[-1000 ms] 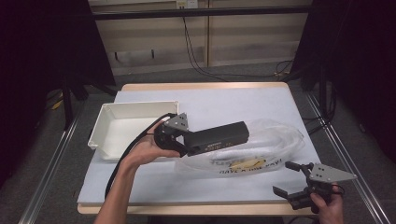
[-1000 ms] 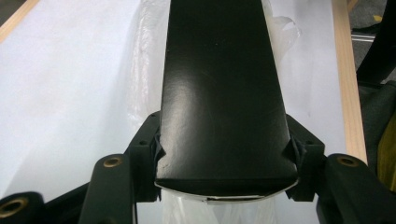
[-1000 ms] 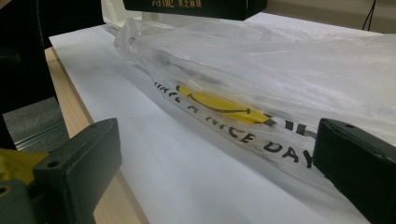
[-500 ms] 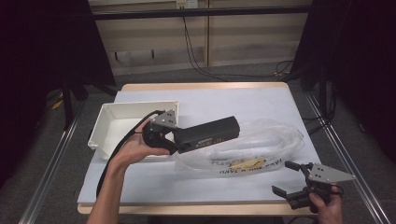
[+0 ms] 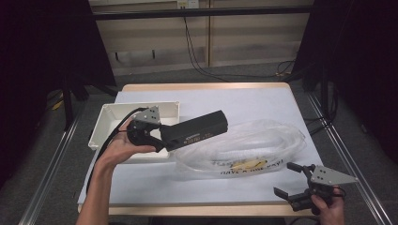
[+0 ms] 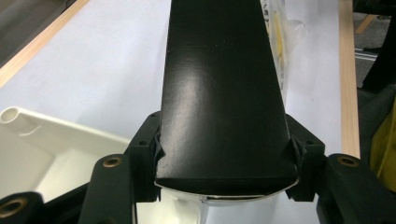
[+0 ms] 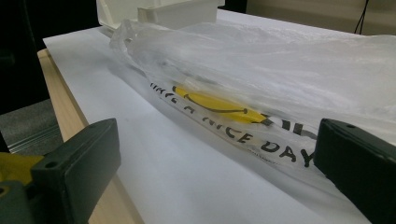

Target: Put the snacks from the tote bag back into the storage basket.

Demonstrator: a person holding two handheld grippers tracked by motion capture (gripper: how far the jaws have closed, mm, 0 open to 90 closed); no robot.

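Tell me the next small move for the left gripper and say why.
Probably carry the black box further over the white tray and lower it: the left gripper is shut on one end, and the box hangs partly above the plastic bag.

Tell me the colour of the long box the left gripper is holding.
Black. The box looks plain matt black, clearest in the left gripper view.

Long black box — clamped in left tongs, above clear bag
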